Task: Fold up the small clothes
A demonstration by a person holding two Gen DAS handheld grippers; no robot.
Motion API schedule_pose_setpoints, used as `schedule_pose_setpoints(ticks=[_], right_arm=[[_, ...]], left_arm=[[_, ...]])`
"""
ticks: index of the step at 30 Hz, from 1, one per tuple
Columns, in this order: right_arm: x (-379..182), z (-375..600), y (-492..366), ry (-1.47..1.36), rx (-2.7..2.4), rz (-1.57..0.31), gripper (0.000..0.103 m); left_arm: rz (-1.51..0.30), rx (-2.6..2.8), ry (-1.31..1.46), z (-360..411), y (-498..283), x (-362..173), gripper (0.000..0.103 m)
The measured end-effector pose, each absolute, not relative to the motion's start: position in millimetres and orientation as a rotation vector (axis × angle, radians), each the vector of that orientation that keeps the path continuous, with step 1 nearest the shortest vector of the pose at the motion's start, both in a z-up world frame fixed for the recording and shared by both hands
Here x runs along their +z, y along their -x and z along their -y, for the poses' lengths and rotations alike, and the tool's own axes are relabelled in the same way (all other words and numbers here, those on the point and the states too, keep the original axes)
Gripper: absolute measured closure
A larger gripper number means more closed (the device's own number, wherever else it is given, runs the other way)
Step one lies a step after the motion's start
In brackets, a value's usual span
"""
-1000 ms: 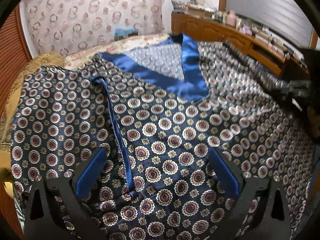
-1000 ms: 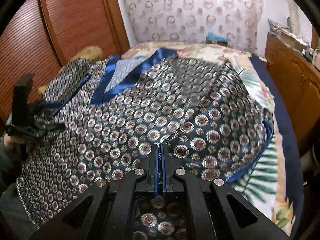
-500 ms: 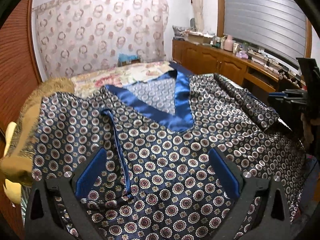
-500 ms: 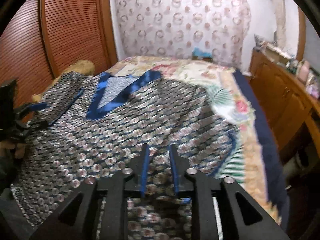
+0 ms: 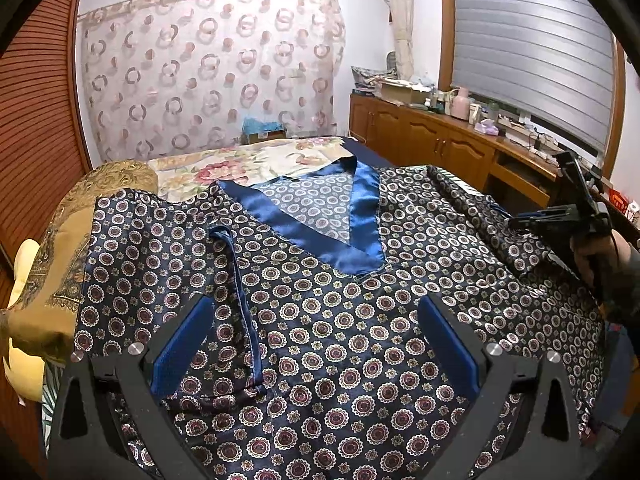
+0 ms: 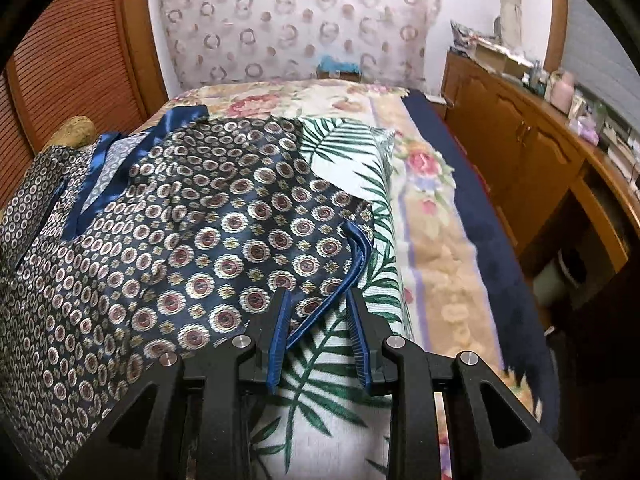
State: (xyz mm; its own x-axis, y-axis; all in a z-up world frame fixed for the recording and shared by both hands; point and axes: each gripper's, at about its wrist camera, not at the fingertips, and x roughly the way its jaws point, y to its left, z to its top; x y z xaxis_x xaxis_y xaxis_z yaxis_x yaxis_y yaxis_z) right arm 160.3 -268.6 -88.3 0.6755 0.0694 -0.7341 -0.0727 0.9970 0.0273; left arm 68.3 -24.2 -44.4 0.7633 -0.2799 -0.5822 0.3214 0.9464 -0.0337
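Left hand-held gripper [image 5: 316,344]: jaws wide apart, hovering over patterned top [image 5: 340,320] spread on bed [image 5: 248,164]. Right hand-held gripper [image 6: 320,332]: jaws just parted, gripping nothing; top's blue-trimmed edge [image 6: 328,304] lies loose between them.

Black hand-held gripper [image 6: 318,300] frames, blue ribbed pads [image 6: 280,332], silver screws.

I'm looking across a bed under a floral cream bedspread [image 6: 436,216] toward a pale curtain printed with pink rings [image 5: 208,72] on the far wall. A reddish slatted wooden wardrobe door [image 6: 76,60] stands on one side, a long wooden sideboard cluttered with bottles [image 5: 452,136] on the other beneath a grey lowered roller shutter [image 5: 532,48].
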Motion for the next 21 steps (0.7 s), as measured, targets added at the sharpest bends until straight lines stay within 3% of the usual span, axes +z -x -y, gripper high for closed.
schedule_pose_setpoints(ticks=[8, 9, 11, 13, 21], right_arm=[[-90, 276, -170, 0.031, 0.070, -0.819, 0.074], [-89, 277, -170, 0.035, 0.075, -0.818, 0.076], [-88, 276, -171, 0.046, 0.091, -0.821, 0.095], [-85, 277, -172, 0.032, 0.100, -0.811, 0.099], [-39, 243, -151, -0.013, 0.239, -0.635, 0.100]], left_arm=[[-0.626, -0.329, -0.061, 22, -66, -46, 0.000], [-0.626, -0.328, -0.061, 22, -66, -46, 0.000], [-0.625, -0.324, -0.063, 21, -66, -46, 0.000], [-0.626, -0.322, -0.056, 20, -66, -46, 0.000], [-0.633, -0.301, -0.045, 13, -68, -47, 0.000]])
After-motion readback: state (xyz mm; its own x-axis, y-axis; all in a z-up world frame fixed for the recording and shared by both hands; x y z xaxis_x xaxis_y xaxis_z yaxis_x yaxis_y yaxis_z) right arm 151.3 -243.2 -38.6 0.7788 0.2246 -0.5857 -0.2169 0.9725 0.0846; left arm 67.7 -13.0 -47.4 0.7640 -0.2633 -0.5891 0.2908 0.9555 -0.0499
